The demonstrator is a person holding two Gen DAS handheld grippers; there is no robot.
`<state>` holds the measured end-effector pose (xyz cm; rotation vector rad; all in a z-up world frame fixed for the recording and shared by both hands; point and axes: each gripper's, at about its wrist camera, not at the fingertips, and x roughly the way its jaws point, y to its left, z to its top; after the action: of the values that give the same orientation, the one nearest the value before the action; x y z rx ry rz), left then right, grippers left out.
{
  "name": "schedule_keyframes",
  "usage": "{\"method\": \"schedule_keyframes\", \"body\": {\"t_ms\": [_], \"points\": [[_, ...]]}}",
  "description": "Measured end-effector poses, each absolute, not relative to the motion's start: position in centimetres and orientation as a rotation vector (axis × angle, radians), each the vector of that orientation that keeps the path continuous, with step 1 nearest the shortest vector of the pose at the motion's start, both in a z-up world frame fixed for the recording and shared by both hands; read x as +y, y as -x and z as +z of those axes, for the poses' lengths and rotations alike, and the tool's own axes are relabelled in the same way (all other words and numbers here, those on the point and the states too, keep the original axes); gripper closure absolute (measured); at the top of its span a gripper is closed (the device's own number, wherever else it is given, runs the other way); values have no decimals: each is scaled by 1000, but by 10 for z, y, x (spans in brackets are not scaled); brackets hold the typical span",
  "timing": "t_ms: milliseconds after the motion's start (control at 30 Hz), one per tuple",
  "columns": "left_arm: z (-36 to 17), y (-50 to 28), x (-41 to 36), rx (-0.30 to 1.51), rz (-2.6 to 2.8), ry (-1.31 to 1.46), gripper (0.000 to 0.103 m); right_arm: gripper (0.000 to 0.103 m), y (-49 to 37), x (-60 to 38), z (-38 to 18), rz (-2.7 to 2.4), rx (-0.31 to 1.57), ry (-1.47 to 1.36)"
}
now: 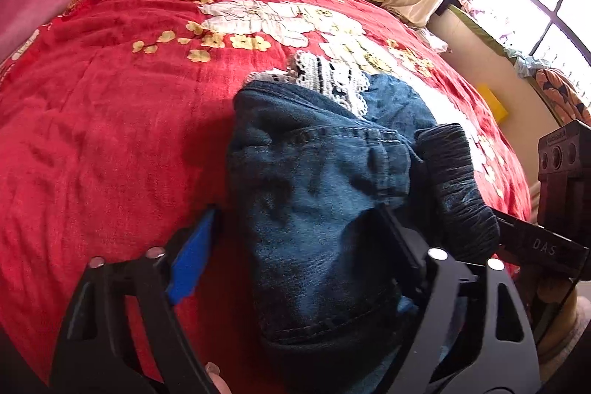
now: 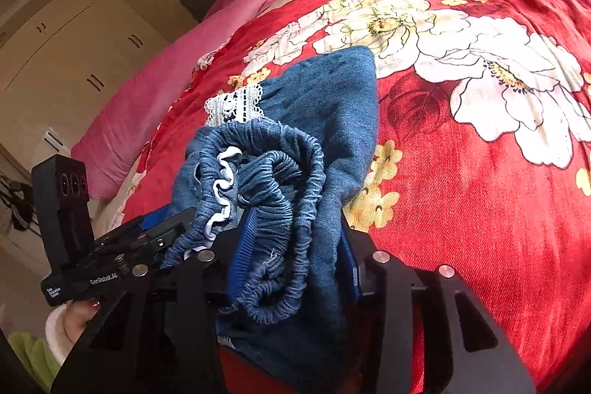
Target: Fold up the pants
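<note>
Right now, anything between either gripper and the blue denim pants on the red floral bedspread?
Nothing visible. The right gripper is already shut on the gathered elastic waistband of the blue denim pants. The left gripper straddles the denim, fingers apart. The pants lie on the red floral bedspread.

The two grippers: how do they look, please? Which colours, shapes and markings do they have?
The left gripper and the right gripper have black cut-out frames with round silver screws. Their fingers carry blue pads. A black block with three round holes rises on each. White "GenRobot.AI" lettering marks the left gripper; "DAS" marks the right.
</note>
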<state>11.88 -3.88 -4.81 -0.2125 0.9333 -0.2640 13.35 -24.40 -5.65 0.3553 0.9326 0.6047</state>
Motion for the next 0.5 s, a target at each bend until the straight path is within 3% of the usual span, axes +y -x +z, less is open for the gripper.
{"method": "schedule_keyframes", "body": {"t_ms": [33, 100, 200, 500], "points": [[-47, -118, -42, 933, -269, 209, 47, 69, -131, -242, -53, 600, 920, -337], [-42, -118, -47, 927, -281, 188, 66, 73, -127, -239, -46, 604, 889, -306], [-33, -118, -48, 908, -280, 197, 79, 75, -121, -234, -32, 621, 841, -270], [7, -125, -46, 805, -280, 185, 81, 76, -129, -220, 8, 658, 731, -203]]}}
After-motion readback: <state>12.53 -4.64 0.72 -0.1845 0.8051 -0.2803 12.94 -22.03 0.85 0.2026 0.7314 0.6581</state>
